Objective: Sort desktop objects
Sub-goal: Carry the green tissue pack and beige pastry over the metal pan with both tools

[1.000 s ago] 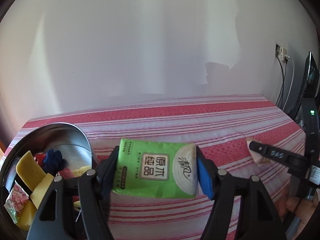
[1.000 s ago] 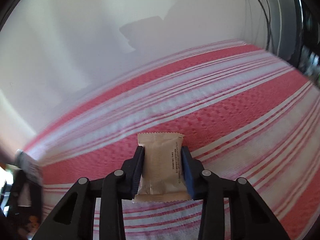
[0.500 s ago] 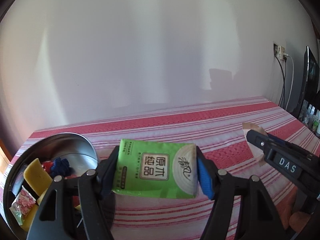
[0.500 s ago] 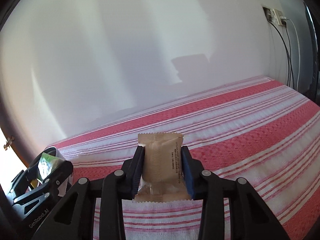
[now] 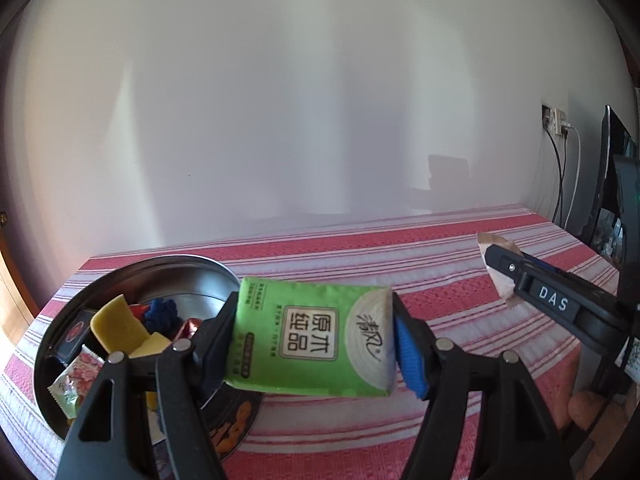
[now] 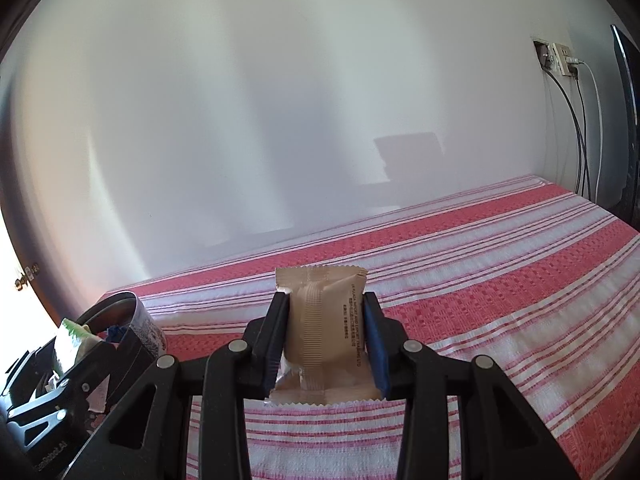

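In the left wrist view, the left hand-held gripper is clamped on a green tissue pack printed 原木纯品, held above the striped worktop. The metal bowl of sorted bits has drawn closer beneath it since a second ago, so a drop looks near. The other gripper bears "DAS". In the right wrist view, the right hand-held gripper, nearly shut, pinches a beige snack packet with unreadable small print; the view has levelled and the bowl has come into sight at left.
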A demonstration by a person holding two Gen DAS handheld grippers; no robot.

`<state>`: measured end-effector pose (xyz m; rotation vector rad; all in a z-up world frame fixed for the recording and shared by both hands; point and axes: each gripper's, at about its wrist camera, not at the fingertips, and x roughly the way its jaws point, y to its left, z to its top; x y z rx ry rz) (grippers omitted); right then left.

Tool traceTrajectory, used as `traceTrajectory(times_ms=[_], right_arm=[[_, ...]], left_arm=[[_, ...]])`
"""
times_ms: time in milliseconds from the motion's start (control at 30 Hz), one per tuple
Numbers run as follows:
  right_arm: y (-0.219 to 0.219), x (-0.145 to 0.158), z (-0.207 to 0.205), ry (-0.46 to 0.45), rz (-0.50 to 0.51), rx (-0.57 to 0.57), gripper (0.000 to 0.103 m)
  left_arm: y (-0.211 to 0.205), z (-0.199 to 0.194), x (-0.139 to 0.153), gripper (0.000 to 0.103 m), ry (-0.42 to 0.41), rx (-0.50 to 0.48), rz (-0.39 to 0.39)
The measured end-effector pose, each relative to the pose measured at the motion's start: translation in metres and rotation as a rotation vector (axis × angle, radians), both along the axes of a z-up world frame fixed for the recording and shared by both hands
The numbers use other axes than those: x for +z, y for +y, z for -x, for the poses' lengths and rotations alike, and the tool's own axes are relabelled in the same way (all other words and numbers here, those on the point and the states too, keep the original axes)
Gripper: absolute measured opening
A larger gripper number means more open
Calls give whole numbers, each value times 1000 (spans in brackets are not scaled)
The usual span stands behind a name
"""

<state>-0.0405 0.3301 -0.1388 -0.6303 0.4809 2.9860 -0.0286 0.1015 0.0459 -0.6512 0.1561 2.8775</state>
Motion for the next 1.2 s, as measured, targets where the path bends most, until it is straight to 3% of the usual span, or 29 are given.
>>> traceTrajectory(times_ms=[367,1200], right_arm=[[-26,8,-19,26,26,61,39],[-155,49,-20,133,-49,363,40]], left_arm=[[-36,-20,6,70,19,57,-23],[-140,-24,18,69,1,286,-101]])
